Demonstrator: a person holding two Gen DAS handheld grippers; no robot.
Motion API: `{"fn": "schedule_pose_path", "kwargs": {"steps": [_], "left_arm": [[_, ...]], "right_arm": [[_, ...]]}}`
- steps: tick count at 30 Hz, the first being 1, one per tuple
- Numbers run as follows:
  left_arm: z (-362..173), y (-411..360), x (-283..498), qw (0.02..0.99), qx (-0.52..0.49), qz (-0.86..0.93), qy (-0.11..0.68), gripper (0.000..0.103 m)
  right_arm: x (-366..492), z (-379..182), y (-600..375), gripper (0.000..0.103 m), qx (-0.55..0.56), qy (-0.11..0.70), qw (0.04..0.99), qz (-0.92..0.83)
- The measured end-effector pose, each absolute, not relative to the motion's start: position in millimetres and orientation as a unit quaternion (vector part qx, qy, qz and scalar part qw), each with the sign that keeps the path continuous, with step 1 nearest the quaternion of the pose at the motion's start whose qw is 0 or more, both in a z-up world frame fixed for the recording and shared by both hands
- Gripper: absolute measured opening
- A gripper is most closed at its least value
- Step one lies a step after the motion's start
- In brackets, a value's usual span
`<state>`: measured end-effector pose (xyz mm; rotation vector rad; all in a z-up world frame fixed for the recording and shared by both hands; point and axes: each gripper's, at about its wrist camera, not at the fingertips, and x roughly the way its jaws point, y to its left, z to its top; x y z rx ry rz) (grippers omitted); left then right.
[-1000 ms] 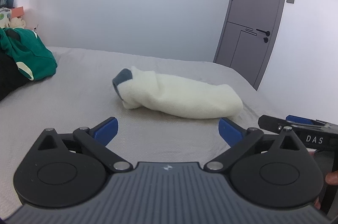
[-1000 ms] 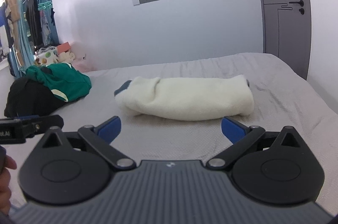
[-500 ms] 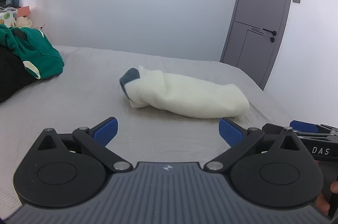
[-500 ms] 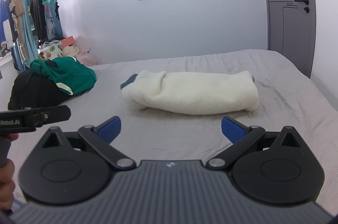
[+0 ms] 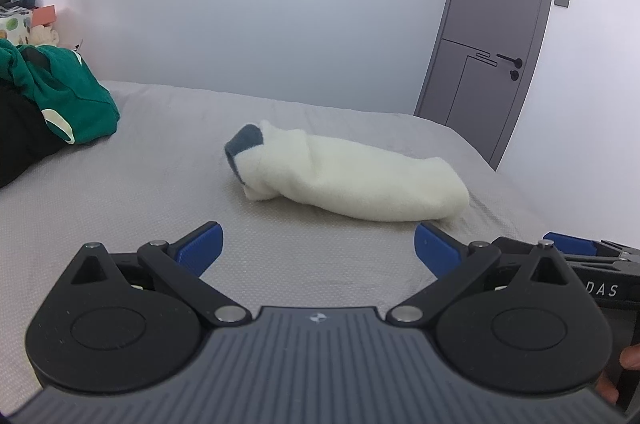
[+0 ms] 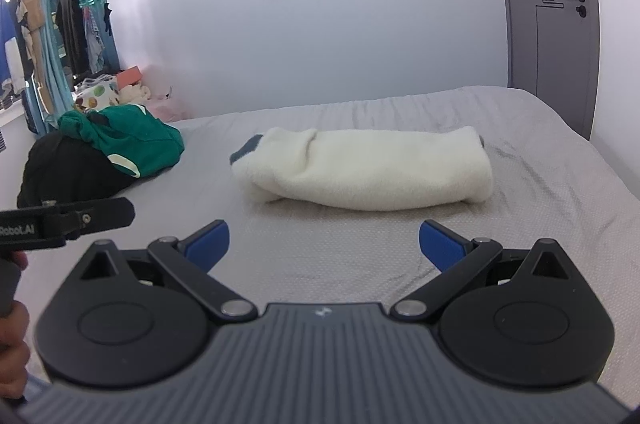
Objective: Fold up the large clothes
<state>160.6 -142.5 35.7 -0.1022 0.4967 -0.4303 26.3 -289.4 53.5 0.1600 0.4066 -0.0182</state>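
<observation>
Lettering "DAS" on right gripper (image 5: 600, 260)

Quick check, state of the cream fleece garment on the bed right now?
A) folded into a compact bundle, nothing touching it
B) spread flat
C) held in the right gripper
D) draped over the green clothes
A: the cream fleece garment lies as a bundle on the bed, and both the left gripper and right gripper are open, short of it.

Grey bed (image 6: 540, 208), folded cream garment (image 6: 368, 172), green garment (image 6: 132, 140) atop black heap (image 6: 64, 168)

White walls (image 6: 360, 44), grey door (image 5: 492, 36)
</observation>
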Motion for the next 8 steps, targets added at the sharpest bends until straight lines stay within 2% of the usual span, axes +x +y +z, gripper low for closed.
{"fn": "schedule_pose_path", "kwargs": {"steps": [8], "left_arm": [[36.5, -143.2, 159.1, 0.946, -0.049, -0.21, 0.243, 0.103]], "right_arm": [[25.1, 51.9, -288.7, 0.103, 0.078, 0.203, 0.976, -0.011]]}}
